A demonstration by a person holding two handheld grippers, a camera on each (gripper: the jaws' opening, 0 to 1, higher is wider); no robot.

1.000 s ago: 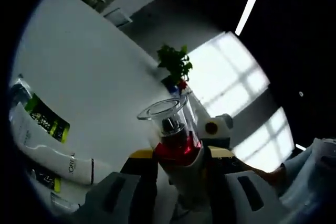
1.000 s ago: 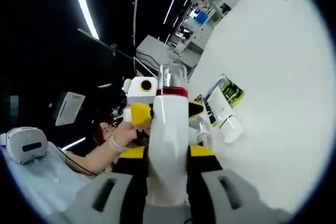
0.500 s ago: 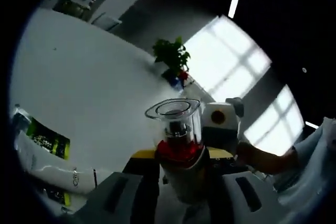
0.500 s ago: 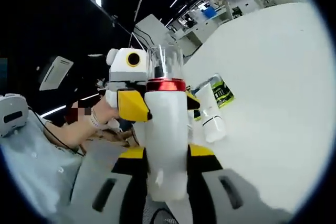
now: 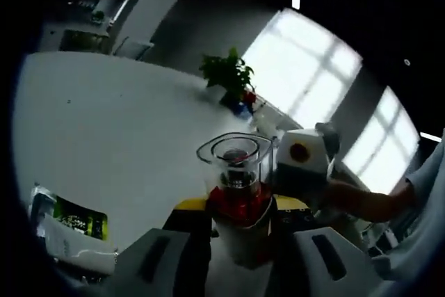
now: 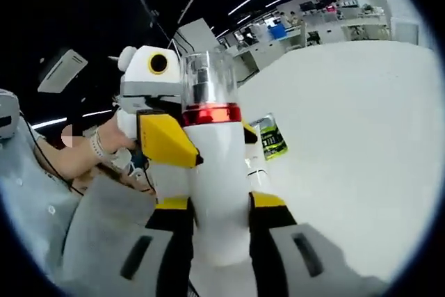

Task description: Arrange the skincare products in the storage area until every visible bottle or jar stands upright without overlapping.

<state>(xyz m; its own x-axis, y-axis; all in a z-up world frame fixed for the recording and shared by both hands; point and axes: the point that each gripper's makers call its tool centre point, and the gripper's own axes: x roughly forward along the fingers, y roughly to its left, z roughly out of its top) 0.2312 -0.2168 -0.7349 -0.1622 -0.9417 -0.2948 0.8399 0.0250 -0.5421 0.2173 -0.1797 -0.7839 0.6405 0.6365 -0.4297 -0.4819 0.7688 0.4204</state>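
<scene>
A white pump bottle [image 6: 217, 193] with a red collar and a clear cap [image 5: 235, 160] is held in the air above the white table [image 5: 104, 123]. My right gripper [image 6: 219, 203] is shut on its white body. My left gripper [image 5: 240, 206] is shut on it near the red collar; in the right gripper view the left gripper [image 6: 163, 140] comes in from the left at the bottle's neck. The right gripper [image 5: 302, 165] shows beside the cap in the left gripper view. A white tube with a green label [image 5: 69, 224] lies flat on the table, also seen past the bottle [image 6: 271, 137].
A potted plant [image 5: 226, 74] stands at the table's far edge before bright windows. A person's hand [image 6: 104, 147] holds the left gripper, and an arm [image 5: 361, 203] reaches in from the right. The table [image 6: 348, 123] stretches wide to the right of the bottle.
Both cameras have tilted and rolled with the hands, so the table and tube have shifted in view. The bottle stays gripped by both. The left gripper looms larger beside the bottle's neck.
</scene>
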